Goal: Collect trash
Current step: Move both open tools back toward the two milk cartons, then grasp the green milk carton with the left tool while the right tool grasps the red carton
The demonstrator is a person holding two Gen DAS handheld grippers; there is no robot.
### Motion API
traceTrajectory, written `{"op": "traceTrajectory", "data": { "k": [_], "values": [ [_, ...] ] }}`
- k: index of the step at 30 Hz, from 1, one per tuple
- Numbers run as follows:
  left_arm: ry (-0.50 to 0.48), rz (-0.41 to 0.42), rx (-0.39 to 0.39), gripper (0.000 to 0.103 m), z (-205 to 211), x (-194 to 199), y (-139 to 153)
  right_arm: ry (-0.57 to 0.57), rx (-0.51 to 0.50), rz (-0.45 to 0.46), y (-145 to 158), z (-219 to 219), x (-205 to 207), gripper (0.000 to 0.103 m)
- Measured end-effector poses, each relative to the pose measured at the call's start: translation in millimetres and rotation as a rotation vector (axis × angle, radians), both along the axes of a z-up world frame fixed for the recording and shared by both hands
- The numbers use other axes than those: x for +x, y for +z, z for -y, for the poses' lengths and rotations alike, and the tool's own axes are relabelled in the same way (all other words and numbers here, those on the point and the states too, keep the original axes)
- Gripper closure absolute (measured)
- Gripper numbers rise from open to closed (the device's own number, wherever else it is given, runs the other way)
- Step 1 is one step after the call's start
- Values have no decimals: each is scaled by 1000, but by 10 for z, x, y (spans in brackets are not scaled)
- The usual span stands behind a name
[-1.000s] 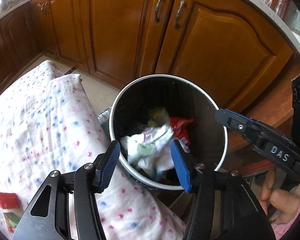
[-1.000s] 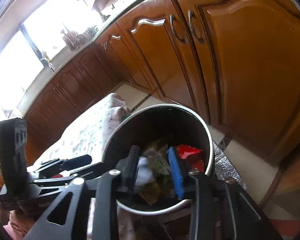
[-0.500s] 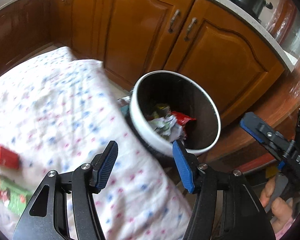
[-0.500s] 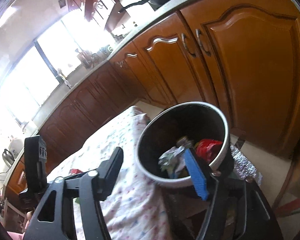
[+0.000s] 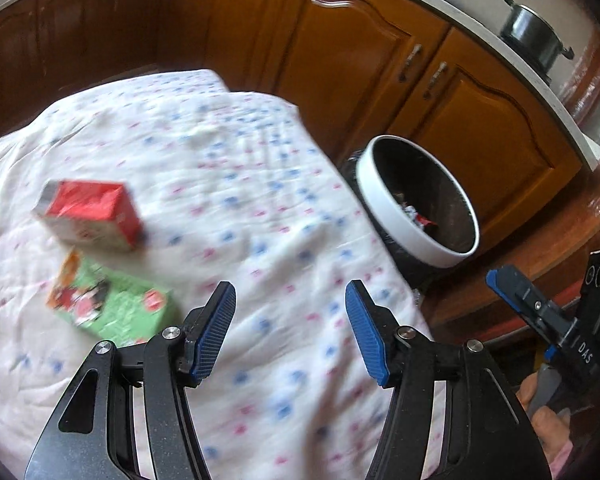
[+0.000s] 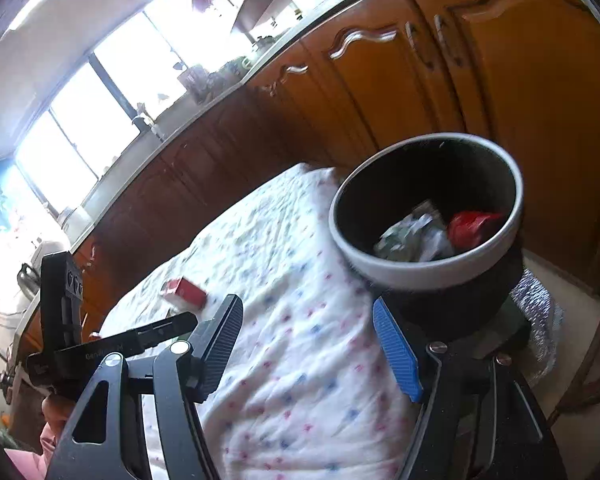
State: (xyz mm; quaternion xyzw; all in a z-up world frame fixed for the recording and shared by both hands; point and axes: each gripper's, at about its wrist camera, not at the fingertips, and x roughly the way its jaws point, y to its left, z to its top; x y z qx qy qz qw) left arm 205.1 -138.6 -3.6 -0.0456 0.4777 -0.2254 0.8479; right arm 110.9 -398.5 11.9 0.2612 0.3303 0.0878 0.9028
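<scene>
A red carton [image 5: 88,216] and a green carton [image 5: 112,304] lie on the table's dotted white cloth [image 5: 240,160], left of my left gripper [image 5: 290,312]. Its blue pads are open over bare cloth with nothing between them. The round bin with a white rim [image 5: 384,208] stands off the table's right end, holding crumpled paper [image 6: 412,240] and a red wrapper [image 6: 474,228]. My right gripper [image 6: 306,320] is open and empty over the cloth, just short of the bin [image 6: 400,272]. The red carton [image 6: 184,292] shows beyond its left finger.
Wooden cabinet doors [image 5: 480,120] run behind the table and the bin. A steel pot [image 5: 534,36] sits on the counter above. Silver foil-like sheeting [image 6: 536,320] lies on the floor beside the bin. The left gripper [image 6: 100,344] shows at the left of the right wrist view.
Both grippers have drawn back from above the bin to over the table. The right gripper's jaws opened, and the white wad between them is gone. The cartons have come into the left view.
</scene>
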Motion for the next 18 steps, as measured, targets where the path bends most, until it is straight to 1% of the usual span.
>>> {"op": "traceTrajectory", "data": {
  "k": [4,8,12,18],
  "values": [
    [27,-4,3,45,-217,-50,-52,34,-13,-6,-6,-169,5,33],
    [58,-2,-7,45,-459,-98,-44,77,-34,-7,5,-328,46,33],
    [109,-5,-13,45,-703,-119,-33,111,-42,-12,5,-468,116,33],
    [207,-57,-49,44,-984,-54,-127,140,-48,-4,32,-589,241,33]
  ]
}}
